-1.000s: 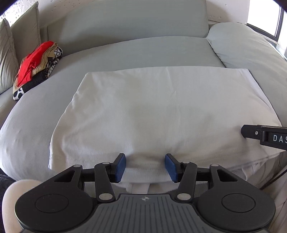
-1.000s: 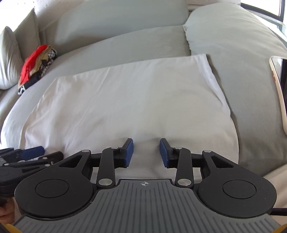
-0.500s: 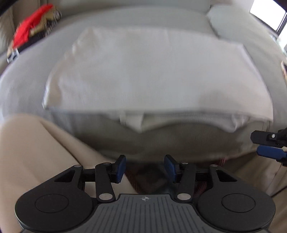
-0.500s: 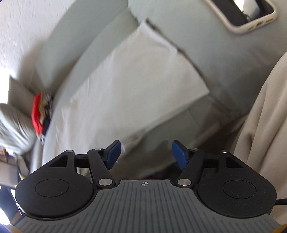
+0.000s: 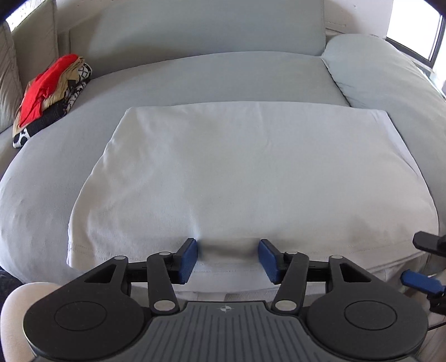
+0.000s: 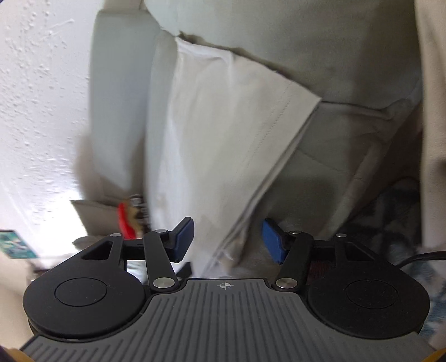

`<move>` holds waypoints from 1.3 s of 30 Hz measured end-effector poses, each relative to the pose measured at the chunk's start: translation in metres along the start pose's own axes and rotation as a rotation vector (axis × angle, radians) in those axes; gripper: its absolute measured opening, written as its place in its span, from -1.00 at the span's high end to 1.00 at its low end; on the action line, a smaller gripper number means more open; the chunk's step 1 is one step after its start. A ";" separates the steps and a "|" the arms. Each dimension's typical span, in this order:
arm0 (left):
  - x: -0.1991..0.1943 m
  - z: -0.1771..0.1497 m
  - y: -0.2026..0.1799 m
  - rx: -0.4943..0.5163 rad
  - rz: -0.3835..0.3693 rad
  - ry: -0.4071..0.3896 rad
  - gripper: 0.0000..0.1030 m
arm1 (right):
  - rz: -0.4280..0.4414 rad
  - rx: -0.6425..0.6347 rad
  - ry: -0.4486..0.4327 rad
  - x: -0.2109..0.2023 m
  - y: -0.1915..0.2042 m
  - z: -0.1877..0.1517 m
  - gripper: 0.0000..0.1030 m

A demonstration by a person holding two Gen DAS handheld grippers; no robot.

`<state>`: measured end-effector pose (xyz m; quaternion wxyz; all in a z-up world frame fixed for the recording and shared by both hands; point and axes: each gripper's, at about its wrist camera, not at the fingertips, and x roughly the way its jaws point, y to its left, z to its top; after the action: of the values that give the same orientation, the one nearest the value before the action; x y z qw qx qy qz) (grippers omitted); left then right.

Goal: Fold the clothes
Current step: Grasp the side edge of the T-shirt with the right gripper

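Note:
A white folded garment (image 5: 251, 167) lies flat on the grey sofa seat (image 5: 209, 75), its hemmed near edge at the seat's front. My left gripper (image 5: 227, 259) is open, its blue pads on either side of a small bunch of cloth at the near edge. My right gripper (image 6: 227, 241) is open and rolled sideways, its pads on either side of the garment's near right corner (image 6: 223, 156). Its fingertips also show in the left wrist view (image 5: 423, 260) at the right edge. Neither gripper is shut on the cloth.
A stack of folded clothes (image 5: 47, 94), red on top with tan and black-and-white below, sits at the seat's far left. A grey cushion (image 5: 384, 80) lies at the right. The sofa backrest (image 5: 209, 25) rises behind. My knee (image 5: 19, 314) shows at lower left.
The left gripper dipped below the seat edge and came back up to the garment's near edge. The right gripper rolled sideways and moved to the garment's right corner, opening wider.

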<state>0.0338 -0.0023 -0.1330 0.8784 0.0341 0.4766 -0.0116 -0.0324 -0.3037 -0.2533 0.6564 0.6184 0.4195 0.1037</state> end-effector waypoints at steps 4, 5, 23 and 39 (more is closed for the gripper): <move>-0.001 -0.002 0.004 0.014 -0.009 0.000 -0.08 | 0.089 0.039 0.043 0.009 -0.016 0.007 -0.13; 0.000 -0.002 0.004 0.013 -0.011 -0.001 -0.08 | 0.109 0.046 0.053 0.011 -0.019 0.007 -0.13; 0.001 -0.002 0.005 0.018 -0.026 0.005 -0.11 | 0.221 0.133 -0.214 0.000 -0.023 0.027 0.18; 0.001 -0.007 0.004 0.037 -0.028 -0.011 -0.13 | -0.414 -0.474 -0.322 0.053 0.106 0.005 0.95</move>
<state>0.0288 0.0024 -0.1370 0.8799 0.0438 0.4720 -0.0328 0.0444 -0.2499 -0.1810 0.8465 0.3591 0.3914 -0.0363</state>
